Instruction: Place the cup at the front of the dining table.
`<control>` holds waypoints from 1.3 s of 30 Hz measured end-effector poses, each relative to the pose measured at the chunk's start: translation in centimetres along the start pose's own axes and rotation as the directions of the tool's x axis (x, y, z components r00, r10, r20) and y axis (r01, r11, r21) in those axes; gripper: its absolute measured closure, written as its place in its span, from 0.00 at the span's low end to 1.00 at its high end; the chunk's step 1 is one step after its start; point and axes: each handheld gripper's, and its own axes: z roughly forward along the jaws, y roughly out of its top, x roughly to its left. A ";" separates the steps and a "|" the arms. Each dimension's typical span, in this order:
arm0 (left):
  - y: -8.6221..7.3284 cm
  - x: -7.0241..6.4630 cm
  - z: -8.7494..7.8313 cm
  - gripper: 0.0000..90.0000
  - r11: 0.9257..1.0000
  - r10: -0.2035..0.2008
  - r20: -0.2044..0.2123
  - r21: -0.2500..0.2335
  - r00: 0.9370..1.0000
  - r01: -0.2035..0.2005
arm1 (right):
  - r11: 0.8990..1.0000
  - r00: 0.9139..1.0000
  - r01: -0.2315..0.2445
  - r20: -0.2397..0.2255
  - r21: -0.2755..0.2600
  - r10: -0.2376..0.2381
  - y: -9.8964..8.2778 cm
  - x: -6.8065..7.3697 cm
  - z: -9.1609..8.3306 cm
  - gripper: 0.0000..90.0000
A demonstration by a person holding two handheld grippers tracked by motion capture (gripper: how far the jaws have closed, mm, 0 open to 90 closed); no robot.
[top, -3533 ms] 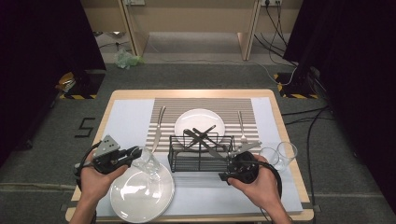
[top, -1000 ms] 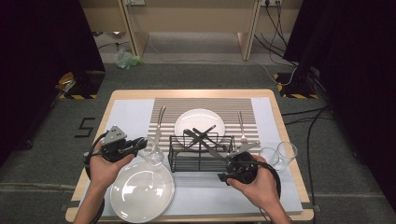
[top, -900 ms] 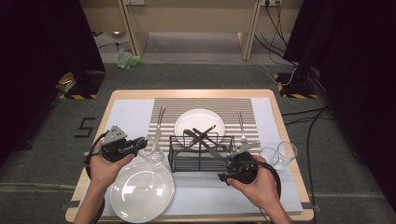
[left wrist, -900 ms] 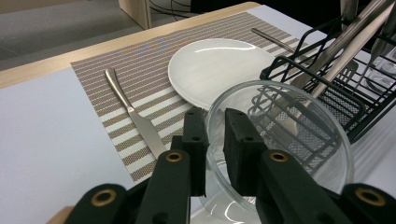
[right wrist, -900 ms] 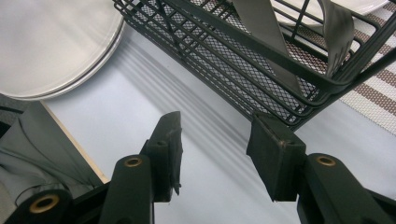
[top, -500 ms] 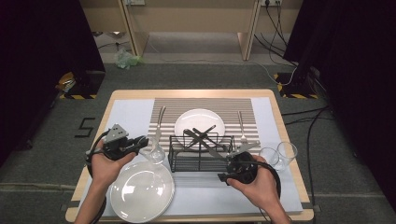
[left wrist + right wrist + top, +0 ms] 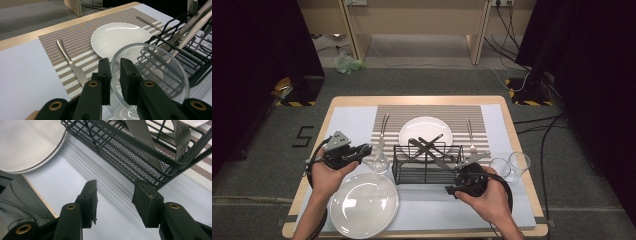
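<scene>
Grey carpet [image 7: 422, 80] runs out behind the counter [image 7: 422, 99], with black curtains [image 7: 257, 65] to both sides, pale wooden furniture legs [image 7: 354, 30] at the far wall, and cables [image 7: 537, 125] trailing over the floor on the right; a black mark shaped like a five [image 7: 303, 136] sits on the carpet to the left of the counter. Wood edges the counter, and a pale blue-white sheet [image 7: 352, 125] covers most of it; a brown striped placemat [image 7: 432, 112] lies across the far middle, carrying a white plate [image 7: 426, 131], a knife [image 7: 71, 65] to its left and a fork [image 7: 471, 134] to its right; a black wire rack [image 7: 427, 162] stands just in front of the plate with cutlery lying crossed over it; two clear glasses [image 7: 511, 167] stand side by side near the right edge; a large white plate [image 7: 364, 204] lies near the front left.

My left gripper [image 7: 115, 75] has its fingers pinching the rim of a small clear glass bowl [image 7: 160, 72], one pad inside the wall and one outside; the bowl sits just left of the rack and just beyond the large plate; whether it rests on the sheet or is lifted I cannot tell. My right gripper [image 7: 116, 200] hangs over bare sheet at the rack's near right corner, fingers spread with nothing between them.
</scene>
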 end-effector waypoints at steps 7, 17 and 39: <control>0.1 0.1 0.3 0.87 1.000 -0.001 -0.001 -0.001 1.000 0.001 | 1.000 1.000 0.003 0.000 0.000 -0.003 0.0 0.0 0.0 0.60; 0.3 0.2 0.7 0.87 1.000 0.003 -0.006 0.004 1.000 -0.003 | 1.000 1.000 0.000 0.001 0.001 0.000 0.0 0.0 0.0 0.60; 0.7 0.6 1.4 0.87 1.000 0.000 -0.012 0.009 1.000 0.000 | 1.000 1.000 -0.003 -0.001 0.003 0.003 0.0 0.0 0.1 0.60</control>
